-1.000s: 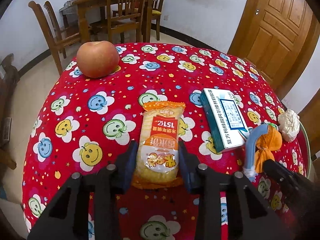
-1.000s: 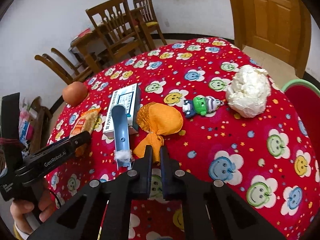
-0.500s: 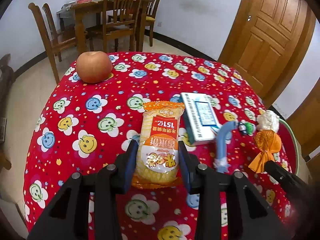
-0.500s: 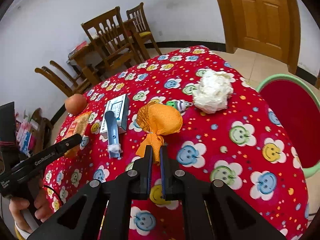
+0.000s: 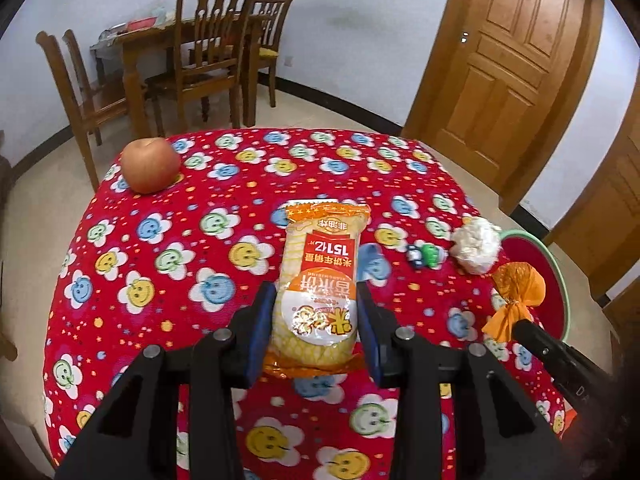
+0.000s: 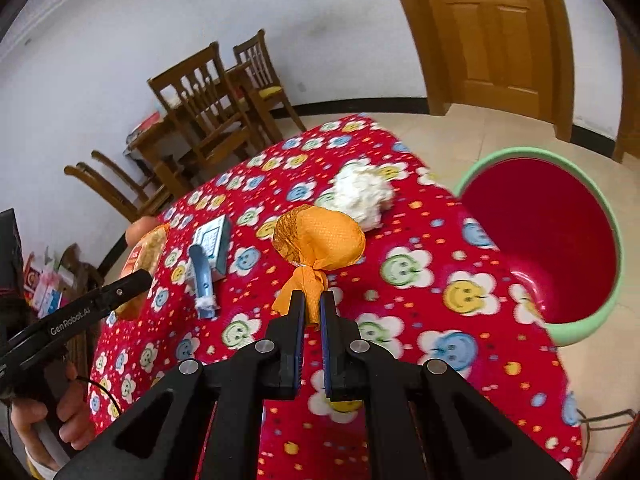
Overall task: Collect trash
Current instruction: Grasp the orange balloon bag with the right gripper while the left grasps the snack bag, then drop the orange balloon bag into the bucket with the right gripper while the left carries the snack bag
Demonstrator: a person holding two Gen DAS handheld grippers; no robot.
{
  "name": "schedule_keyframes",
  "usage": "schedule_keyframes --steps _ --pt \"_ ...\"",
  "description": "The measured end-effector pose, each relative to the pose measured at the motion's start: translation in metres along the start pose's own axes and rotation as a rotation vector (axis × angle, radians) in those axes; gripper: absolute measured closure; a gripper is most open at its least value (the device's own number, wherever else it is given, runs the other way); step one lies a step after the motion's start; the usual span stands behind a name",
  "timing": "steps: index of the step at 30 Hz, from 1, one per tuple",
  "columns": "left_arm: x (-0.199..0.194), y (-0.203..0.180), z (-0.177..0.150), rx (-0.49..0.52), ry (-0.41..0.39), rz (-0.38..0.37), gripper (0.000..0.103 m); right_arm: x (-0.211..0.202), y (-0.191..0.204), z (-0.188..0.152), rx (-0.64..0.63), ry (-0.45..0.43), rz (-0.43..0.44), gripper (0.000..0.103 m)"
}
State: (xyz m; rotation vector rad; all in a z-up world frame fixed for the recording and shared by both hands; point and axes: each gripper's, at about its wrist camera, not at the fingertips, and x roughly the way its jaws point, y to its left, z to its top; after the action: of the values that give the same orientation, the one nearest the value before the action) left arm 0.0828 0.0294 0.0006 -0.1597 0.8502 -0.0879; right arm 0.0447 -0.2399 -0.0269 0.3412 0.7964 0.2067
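Both of your loads have left the table since a second ago: then the snack packet and the orange bundle lay on the cloth, now each hangs in the air, and the views have climbed with them. Your left gripper (image 5: 316, 312) is closed on the snack packet (image 5: 320, 280), its blue pads pressing the lower sides. Your right gripper (image 6: 312, 312) is pinched nearly to nothing on the twisted tail of the orange bundle (image 6: 320, 244), whose round body rides above the fingers. That means the pick-up is done, I judge, and what remains is the carry to the red bin (image 6: 580, 316), which stands off the table's right edge (green rim, open mouth toward you).

The packet is a plump orange-and-white wrapper, seemingly sealed and uncrushed. The bundle is netted orange wrap, gathered tight at the neck. The white paper wad (image 6: 362, 196) sits on the smiley tablecloth (image 6: 420, 280), uncollected, near the bin side.
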Motion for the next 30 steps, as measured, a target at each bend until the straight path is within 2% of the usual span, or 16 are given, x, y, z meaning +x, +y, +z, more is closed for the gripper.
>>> schedule_keyframes --steps 15,30 --pt "0.001 -0.064 -0.001 0.089 0.011 -0.054 0.063 -0.038 -0.058 0.003 0.100 -0.079 -0.068 0.096" --pt "0.016 -0.126 0.001 0.191 0.032 -0.092 0.063 -0.048 -0.123 0.007 0.207 -0.107 -0.143 0.096"
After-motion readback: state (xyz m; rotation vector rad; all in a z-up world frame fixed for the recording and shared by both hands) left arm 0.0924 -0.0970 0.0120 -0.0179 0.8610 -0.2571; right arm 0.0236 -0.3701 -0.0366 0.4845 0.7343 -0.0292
